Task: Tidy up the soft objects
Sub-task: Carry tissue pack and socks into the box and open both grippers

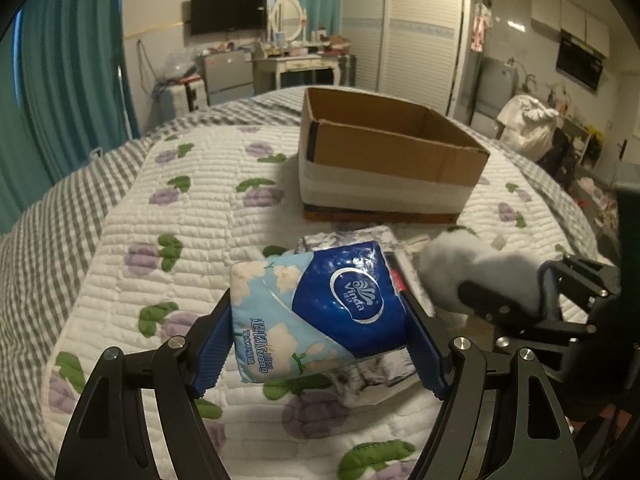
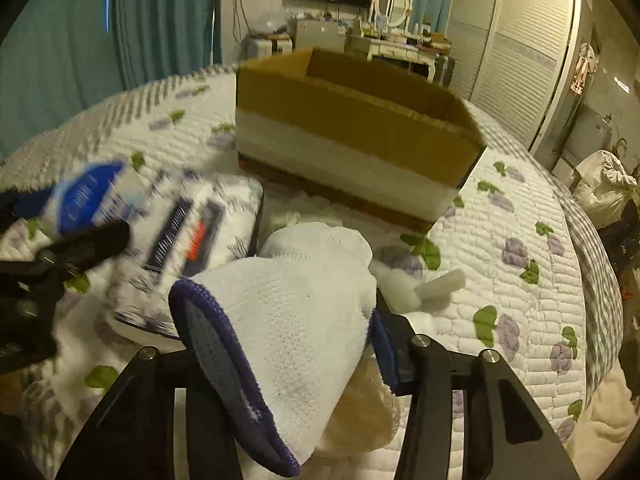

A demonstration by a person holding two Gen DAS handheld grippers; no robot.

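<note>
Now left gripper [image 1: 320, 320] around tissue pack [image 1: 316, 312], right gripper [image 2: 280, 340] around white sock [image 2: 296, 320].

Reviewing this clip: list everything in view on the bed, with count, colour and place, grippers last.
Blue-and-white plastic tissue pack: one, between the left jaws, above the quilt.
White knitted sock with blue cuff: one, between the right jaws.
Open brown cardboard box with white band: one, on the quilt, behind both.
White-and-grey patterned tissue pack: one, lying on the quilt under the blue pack.
White quilt with purple flowers: one, over grey checked bedding.
Left gripper: closed on the blue pack.
Right gripper: closed on the sock.
</note>
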